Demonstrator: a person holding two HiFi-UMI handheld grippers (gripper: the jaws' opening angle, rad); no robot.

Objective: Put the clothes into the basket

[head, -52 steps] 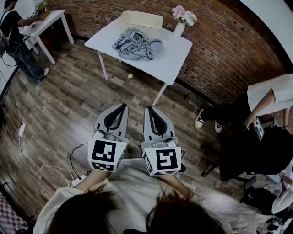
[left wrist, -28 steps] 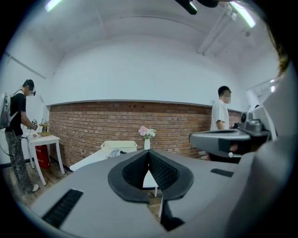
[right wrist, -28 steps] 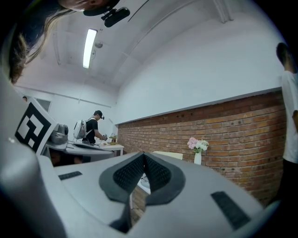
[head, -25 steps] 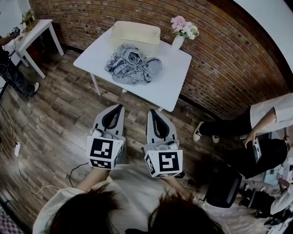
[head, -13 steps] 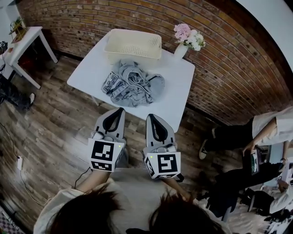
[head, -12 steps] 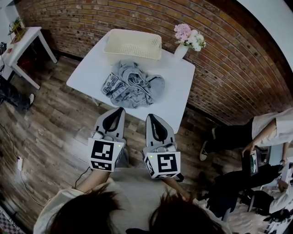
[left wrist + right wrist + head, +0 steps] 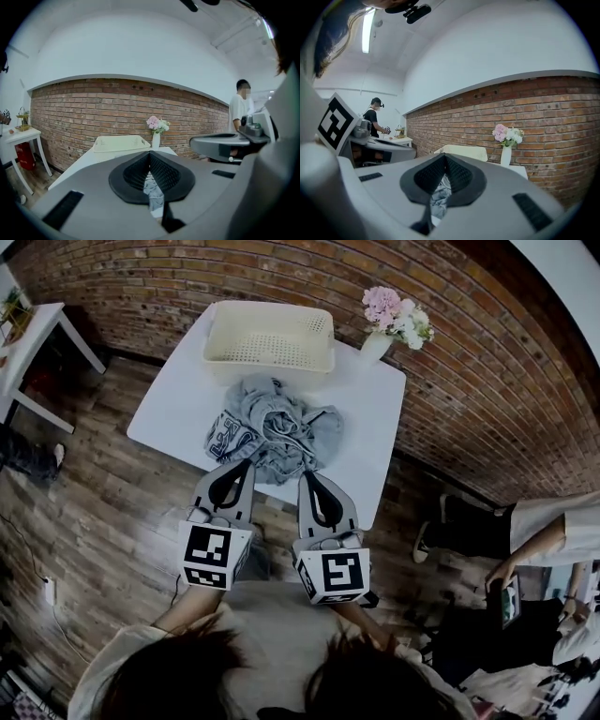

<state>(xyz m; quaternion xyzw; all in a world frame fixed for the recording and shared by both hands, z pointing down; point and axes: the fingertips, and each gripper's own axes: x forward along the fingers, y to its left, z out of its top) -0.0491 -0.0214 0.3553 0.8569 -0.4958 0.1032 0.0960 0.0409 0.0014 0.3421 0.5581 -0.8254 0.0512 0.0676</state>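
Closer now to the worktop's (image 7: pixel 169 413) near edge, the left gripper (image 7: pixel 247 466) and right gripper (image 7: pixel 307 478) have fingers closed on nothing. The clothes (image 7: pixel 277 432) lie heaped mid-worktop, just before the basket (image 7: pixel 269 334) at the far edge (it looks empty). Best to open wide, then pinch deep into the heap.

Quick tally: two white tables, the big rectangular white table (image 7: pixel 173 399) and a small white side table (image 7: pixel 33 329). One cream perforated plastic basket (image 7: pixel 270 348). One crumpled heap of grey clothes (image 7: pixel 277 432) (can't tell how many pieces are in it). One white vase of pink and white flowers (image 7: pixel 377 345). Two grey handheld grippers: left gripper (image 7: pixel 249 465), right gripper (image 7: pixel 307 477). Two bystanders: person in a white top (image 7: pixel 553 535), person in a dark top (image 7: pixel 372 119).
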